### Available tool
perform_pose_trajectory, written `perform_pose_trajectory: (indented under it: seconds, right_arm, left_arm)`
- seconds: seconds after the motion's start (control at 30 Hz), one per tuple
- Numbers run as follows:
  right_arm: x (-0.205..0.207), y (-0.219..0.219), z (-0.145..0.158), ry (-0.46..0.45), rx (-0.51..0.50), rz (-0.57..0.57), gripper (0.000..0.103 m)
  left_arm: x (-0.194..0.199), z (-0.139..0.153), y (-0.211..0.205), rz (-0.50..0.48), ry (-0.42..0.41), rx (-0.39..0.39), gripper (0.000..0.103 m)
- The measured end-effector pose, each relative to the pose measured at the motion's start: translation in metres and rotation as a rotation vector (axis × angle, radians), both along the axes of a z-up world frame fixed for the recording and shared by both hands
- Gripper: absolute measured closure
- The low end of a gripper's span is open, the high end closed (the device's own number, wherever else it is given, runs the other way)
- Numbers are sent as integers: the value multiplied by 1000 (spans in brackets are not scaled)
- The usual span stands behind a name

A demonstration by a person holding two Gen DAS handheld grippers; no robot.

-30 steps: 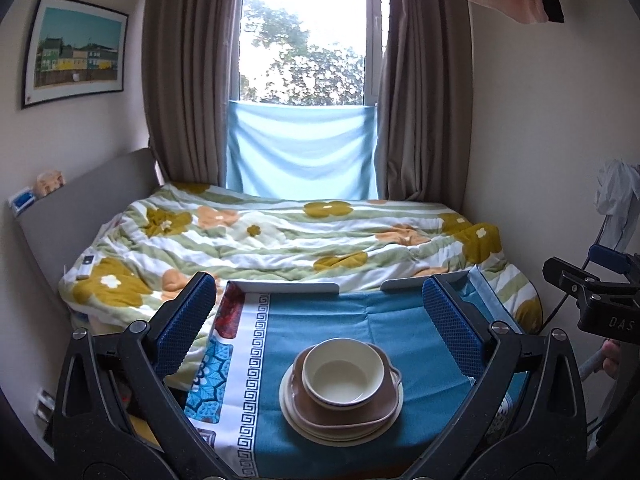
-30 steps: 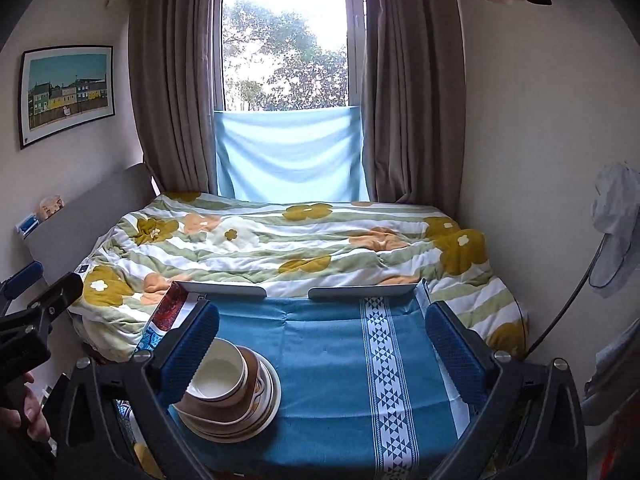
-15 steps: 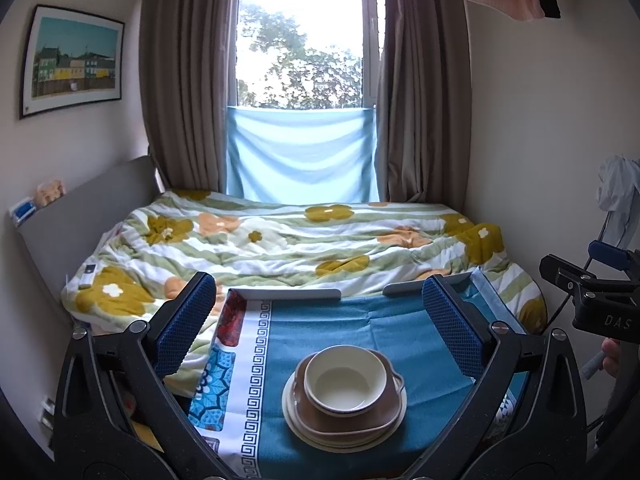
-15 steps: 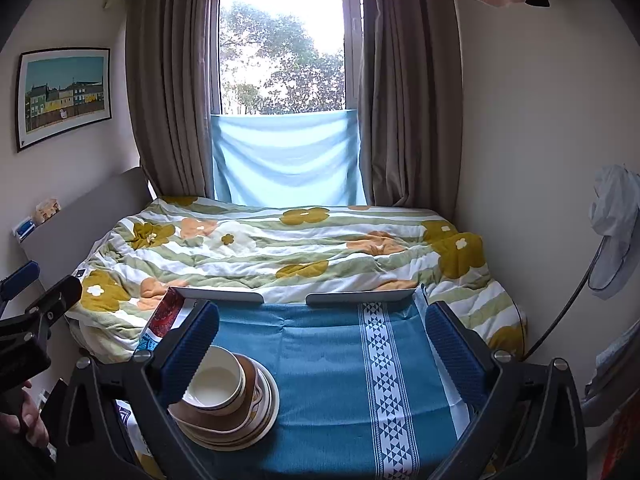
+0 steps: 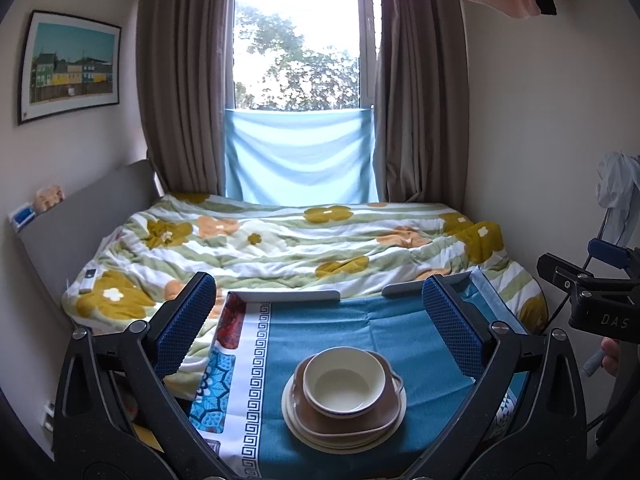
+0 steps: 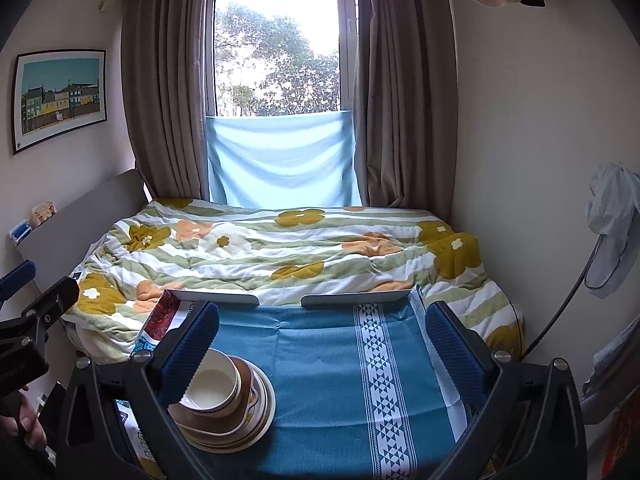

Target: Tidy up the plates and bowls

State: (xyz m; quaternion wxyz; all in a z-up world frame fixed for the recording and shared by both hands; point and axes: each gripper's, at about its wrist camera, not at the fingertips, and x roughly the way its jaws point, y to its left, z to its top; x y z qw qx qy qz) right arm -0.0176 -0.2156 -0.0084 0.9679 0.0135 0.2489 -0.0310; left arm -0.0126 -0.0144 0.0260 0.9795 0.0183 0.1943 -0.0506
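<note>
Left gripper [image 5: 320,320]: spread wide, nothing between the blue ribbed pads [image 5: 184,326], hanging above the near edge of the surface with the dish stack framed between its black arms.
Right gripper [image 6: 320,344]: also spread wide and holding nothing; its left blue pad [image 6: 192,354] sits in front of the bowl in this view, contact not clear.
Writing: white letters "DAS" read on the black body of the right gripper, seen at the right edge of the left wrist view.
Bowl [image 5: 344,382]: round, cream, glossy, with a thin dark rim line, upright on top of the stack.
Brown dish [image 5: 340,420]: squarish with rounded corners and a small handle loop at its right, matte brown, right under the bowl.
Plates [image 5: 296,420]: round, cream, stacked flat beneath the brown dish, on the near left part of the surface.
Surface [image 6: 320,400]: covered in a teal woven cloth with a white band of blue triangles on the right and a Greek-key border on the left.
Bed [image 5: 280,248]: just beyond the far edge, rumpled quilt with green stripes and mustard and orange flowers.
Window [image 5: 300,40]: far wall, brown curtains either side, a pale blue cloth hung across its lower part.
Picture [image 5: 70,66]: framed, colourful row of houses, on the left wall.
</note>
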Motion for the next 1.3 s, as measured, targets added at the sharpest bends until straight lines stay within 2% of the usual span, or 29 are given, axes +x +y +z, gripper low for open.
perform_pose_trajectory:
  seconds: [0.8,1.3]
  right_arm:
    - [0,-1,-1,-1,2,1,0]
    - [3,2,0,3,9,1,0]
  left_arm:
    - [3,-1,1,5,10,6,0]
    - [1,0,9,31,-44,3,0]
